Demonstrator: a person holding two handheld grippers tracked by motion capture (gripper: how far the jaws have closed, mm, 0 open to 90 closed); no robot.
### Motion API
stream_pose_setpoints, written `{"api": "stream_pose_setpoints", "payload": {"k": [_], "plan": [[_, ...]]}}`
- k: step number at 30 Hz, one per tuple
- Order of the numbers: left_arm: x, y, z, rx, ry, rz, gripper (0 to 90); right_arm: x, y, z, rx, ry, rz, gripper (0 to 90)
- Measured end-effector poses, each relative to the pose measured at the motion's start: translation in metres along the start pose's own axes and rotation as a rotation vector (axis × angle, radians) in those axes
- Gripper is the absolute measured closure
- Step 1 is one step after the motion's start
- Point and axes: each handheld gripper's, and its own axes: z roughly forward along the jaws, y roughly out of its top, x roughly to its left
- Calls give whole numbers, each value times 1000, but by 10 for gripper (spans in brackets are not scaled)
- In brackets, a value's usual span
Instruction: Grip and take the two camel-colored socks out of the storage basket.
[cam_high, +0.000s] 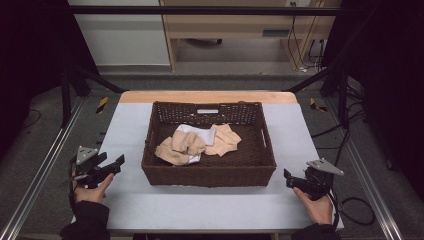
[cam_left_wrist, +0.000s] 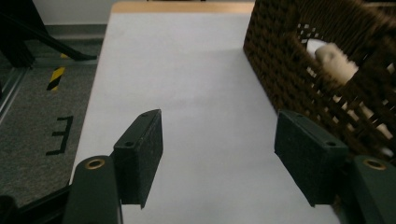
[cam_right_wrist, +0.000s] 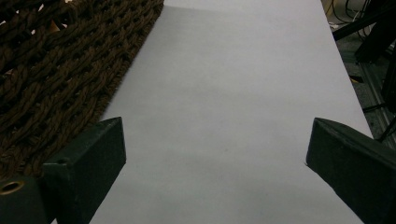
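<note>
Plainly soft and light, the crumpled beige and white cloths (cam_high: 197, 142) lie mid-basket (cam_high: 209, 174) at the desk's (cam_high: 130, 135) centre; pinch a raised fold. Left gripper (cam_high: 111, 165) at eight o'clock and right gripper (cam_high: 291, 179) at four are both spread, holding nothing.
</note>
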Motion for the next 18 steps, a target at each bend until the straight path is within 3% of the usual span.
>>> {"api": "stream_pose_setpoints", "payload": {"k": [11,18], "plan": [[-17,21,-20,-79,-59,-16,365,0,0,1,6,-19,-14,50],[-32,34,-24,-102,-87,9,366,0,0,2,0,-27,-13,52]]}}
